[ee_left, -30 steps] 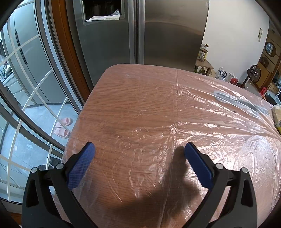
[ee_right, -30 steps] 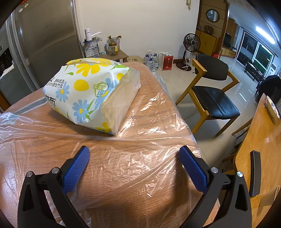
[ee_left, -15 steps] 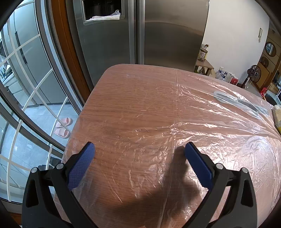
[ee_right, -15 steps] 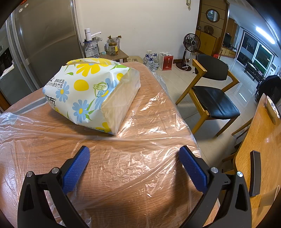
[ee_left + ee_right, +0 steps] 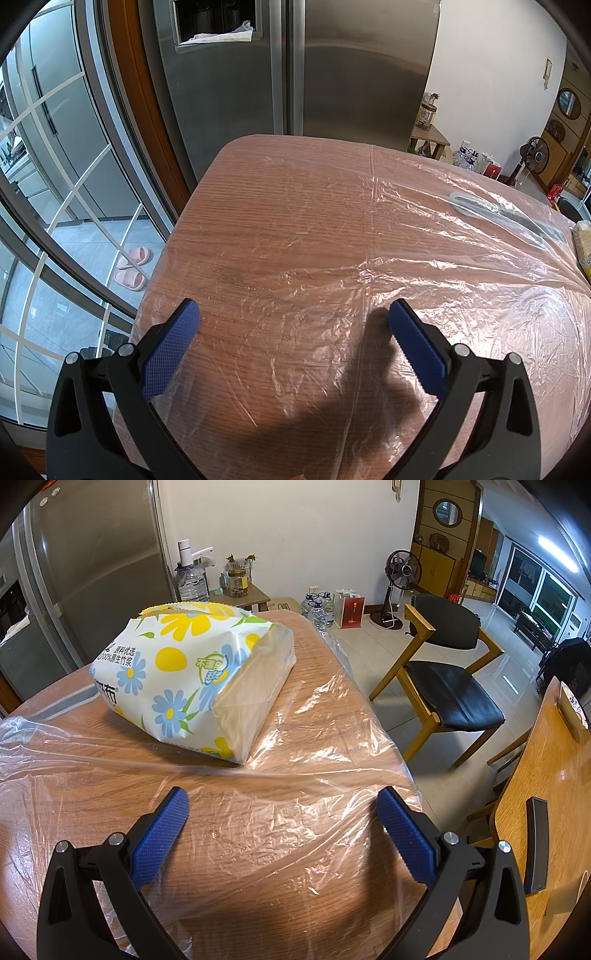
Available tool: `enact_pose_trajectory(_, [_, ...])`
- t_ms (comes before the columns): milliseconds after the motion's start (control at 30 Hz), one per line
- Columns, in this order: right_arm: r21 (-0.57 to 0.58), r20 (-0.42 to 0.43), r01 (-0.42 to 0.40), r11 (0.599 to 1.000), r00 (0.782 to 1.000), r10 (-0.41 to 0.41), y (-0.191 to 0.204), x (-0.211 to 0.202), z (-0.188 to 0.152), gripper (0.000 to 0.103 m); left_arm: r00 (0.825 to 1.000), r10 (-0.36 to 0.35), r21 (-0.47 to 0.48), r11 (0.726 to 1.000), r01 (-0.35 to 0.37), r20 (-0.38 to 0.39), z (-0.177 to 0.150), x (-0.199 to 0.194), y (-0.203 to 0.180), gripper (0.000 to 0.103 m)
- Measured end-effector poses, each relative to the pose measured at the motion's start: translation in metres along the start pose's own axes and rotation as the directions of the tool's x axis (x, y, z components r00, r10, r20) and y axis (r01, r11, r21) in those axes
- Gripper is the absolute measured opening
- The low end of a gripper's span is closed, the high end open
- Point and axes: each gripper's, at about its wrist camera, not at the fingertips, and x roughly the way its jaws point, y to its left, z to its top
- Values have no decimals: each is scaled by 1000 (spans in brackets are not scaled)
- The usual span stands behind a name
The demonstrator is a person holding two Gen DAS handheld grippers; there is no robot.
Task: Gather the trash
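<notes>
A wooden counter (image 5: 280,229) fills both views, standing in a home dining area in front of a steel refrigerator (image 5: 295,66), with a dark-cushioned chair (image 5: 439,679) off its far right side. A thin, crinkled sheet of clear plastic film (image 5: 288,834) is spread across most of the counter top; this loose film looks like the trash to be collected. The left gripper (image 5: 293,317) hovers low over the counter's left part, its jaws released and wide apart, with film under and ahead of its right finger and bare-looking wood toward the left edge. The right gripper (image 5: 282,803) hovers over the right part, also released and empty, and wrinkled film lies directly beneath and just ahead of it. A flower-printed tissue pack (image 5: 192,679) sits on the film straight ahead and slightly left of the right gripper, its long axis running away toward the far left, so it pins the sheet down. The film stretches side to side between both grippers. The right gripper seems nearer to a loose, raised fold along the right edge.
</notes>
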Motion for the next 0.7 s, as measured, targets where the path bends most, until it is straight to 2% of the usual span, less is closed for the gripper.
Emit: enact_pose_trajectory(700, [0, 0, 0, 1000, 1000, 0, 0, 0, 0, 99, 1000, 3, -3, 1000, -3, 1, 2, 3, 4, 102])
